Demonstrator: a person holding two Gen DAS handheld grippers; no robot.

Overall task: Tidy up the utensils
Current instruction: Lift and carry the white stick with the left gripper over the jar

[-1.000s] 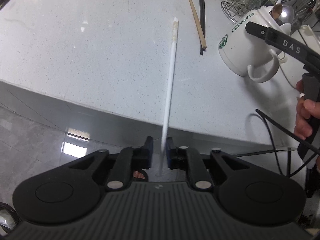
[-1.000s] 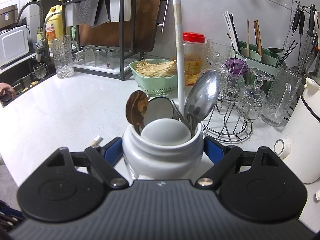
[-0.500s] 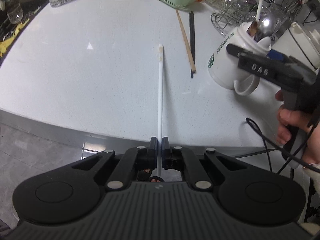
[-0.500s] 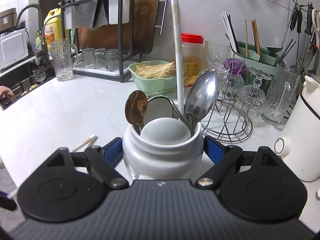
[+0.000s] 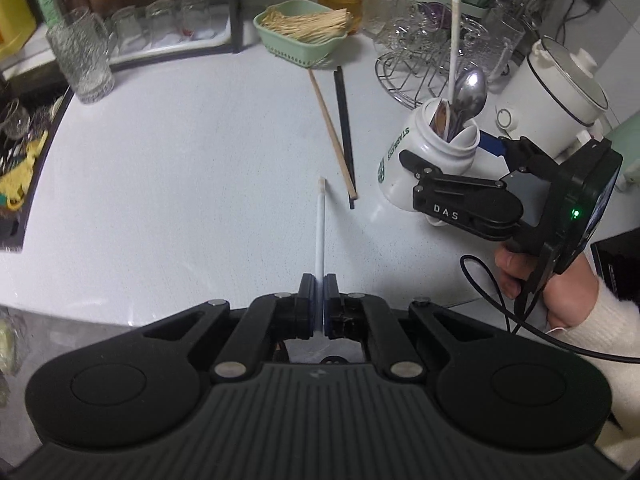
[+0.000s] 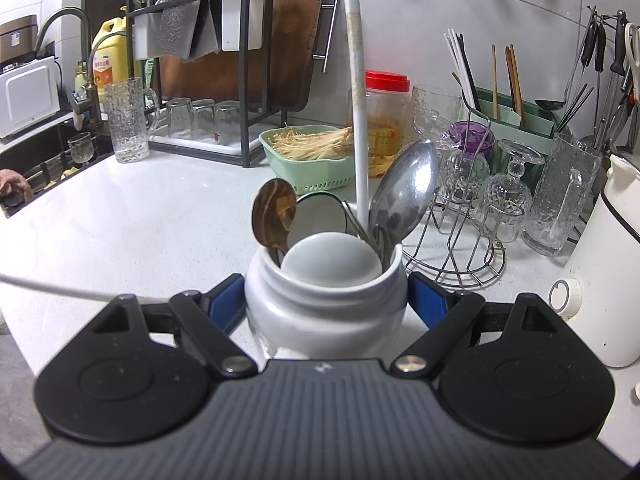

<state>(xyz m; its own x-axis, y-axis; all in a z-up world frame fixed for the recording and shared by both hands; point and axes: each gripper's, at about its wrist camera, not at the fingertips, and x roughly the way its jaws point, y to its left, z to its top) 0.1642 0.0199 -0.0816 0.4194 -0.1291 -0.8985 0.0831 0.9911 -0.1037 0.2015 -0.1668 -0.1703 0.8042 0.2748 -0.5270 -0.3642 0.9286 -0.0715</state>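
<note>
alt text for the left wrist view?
The left gripper is shut on a white chopstick above the white counter. At right, the right gripper grips a white mug of utensils.

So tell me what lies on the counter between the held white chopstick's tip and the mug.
In the left wrist view, a wooden chopstick and a black chopstick lie side by side between the white chopstick and the mug.
</note>
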